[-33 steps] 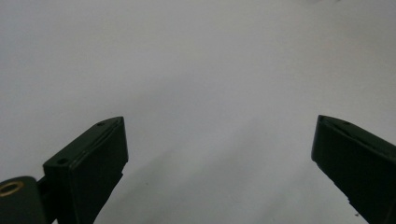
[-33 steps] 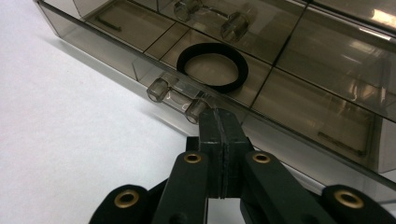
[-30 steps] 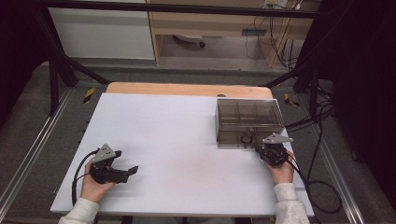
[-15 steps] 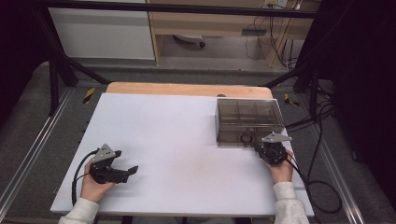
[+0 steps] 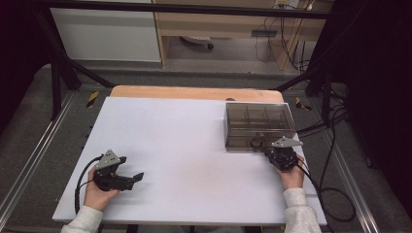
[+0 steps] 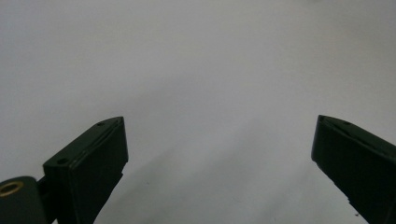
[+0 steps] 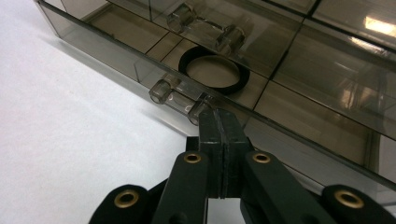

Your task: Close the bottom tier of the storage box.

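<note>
Desk (image 5: pixel 184 145): white, smoky compartment box (image 5: pixel 260 125) far right (black ring (image 7: pixel 214 73) inside)
Right gripper (image 7: pixel 218 122): pressed together at box's clasp (image 7: pixel 181 99)
Left gripper (image 6: pixel 219 154): spread, near left

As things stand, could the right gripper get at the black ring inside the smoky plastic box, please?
Probably not yet: the right gripper, jaws shut, sits at the latch of the box, whose closed clear lid covers the black ring.

A lab or workshop test bay: a plain white surface (image 5: pixel 194 145) stands inside a black metal frame (image 5: pixel 58 73), loose cables (image 5: pixel 330 160) trail over grey floor mats (image 5: pixel 29 126), and wooden cabinets (image 5: pixel 233 24) line the back wall.
</note>
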A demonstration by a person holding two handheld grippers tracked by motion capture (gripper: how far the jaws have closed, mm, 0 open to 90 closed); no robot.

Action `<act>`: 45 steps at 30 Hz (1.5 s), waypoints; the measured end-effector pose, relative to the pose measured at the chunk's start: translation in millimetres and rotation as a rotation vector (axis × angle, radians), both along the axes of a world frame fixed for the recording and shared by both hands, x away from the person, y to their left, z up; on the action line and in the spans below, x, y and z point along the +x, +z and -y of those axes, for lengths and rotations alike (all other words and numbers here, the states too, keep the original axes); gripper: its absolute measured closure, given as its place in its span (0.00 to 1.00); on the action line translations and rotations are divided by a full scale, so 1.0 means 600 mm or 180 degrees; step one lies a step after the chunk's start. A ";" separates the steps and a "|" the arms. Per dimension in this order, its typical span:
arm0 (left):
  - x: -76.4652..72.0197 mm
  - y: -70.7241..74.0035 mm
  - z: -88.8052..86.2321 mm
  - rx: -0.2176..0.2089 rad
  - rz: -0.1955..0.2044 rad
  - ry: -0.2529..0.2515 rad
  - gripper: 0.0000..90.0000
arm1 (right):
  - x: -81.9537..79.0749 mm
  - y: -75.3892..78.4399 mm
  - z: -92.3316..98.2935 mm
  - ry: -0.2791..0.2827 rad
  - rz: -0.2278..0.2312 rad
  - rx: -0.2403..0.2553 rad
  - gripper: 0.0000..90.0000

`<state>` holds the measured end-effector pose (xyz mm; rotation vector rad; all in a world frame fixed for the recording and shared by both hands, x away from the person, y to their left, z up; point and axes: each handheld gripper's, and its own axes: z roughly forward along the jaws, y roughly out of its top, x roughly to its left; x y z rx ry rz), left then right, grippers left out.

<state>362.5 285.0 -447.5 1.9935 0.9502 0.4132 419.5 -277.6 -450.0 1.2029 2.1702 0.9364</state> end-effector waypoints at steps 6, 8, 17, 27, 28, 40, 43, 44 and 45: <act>0.000 0.000 0.000 0.0003 0.0002 0.0001 0.04 | 0.002 0.000 -0.001 -0.0010 0.0013 -0.0007 1.00; 0.000 0.000 0.000 0.0005 0.0000 0.0001 0.04 | 0.002 0.000 -0.001 -0.0014 0.0014 -0.0013 1.00; 0.000 -0.001 0.001 0.0005 -0.0003 -0.0001 0.04 | 0.005 -0.001 -0.002 -0.0019 0.0022 -0.0010 1.00; 0.000 -0.001 0.000 0.0005 -0.0006 0.0005 0.04 | 0.009 -0.001 -0.002 -0.0024 0.0032 -0.0014 1.00; 0.000 -0.001 0.000 0.0002 -0.0006 0.0004 0.04 | 0.010 -0.001 -0.003 -0.0027 0.0034 -0.0015 1.00; 0.001 -0.001 0.001 0.0014 -0.0010 -0.0007 0.04 | 0.017 -0.001 -0.003 -0.0044 0.0044 -0.0027 1.00; 0.001 -0.001 0.000 0.0009 -0.0008 0.0001 0.04 | 0.018 -0.001 -0.004 -0.0047 0.0049 -0.0023 1.00; 0.001 -0.001 0.000 0.0009 -0.0009 0.0001 0.04 | 0.019 -0.001 -0.004 -0.0051 0.0049 -0.0026 1.00; 0.001 -0.001 0.000 0.0010 -0.0009 0.0002 0.04 | 0.019 -0.001 -0.004 -0.0048 0.0046 -0.0032 1.00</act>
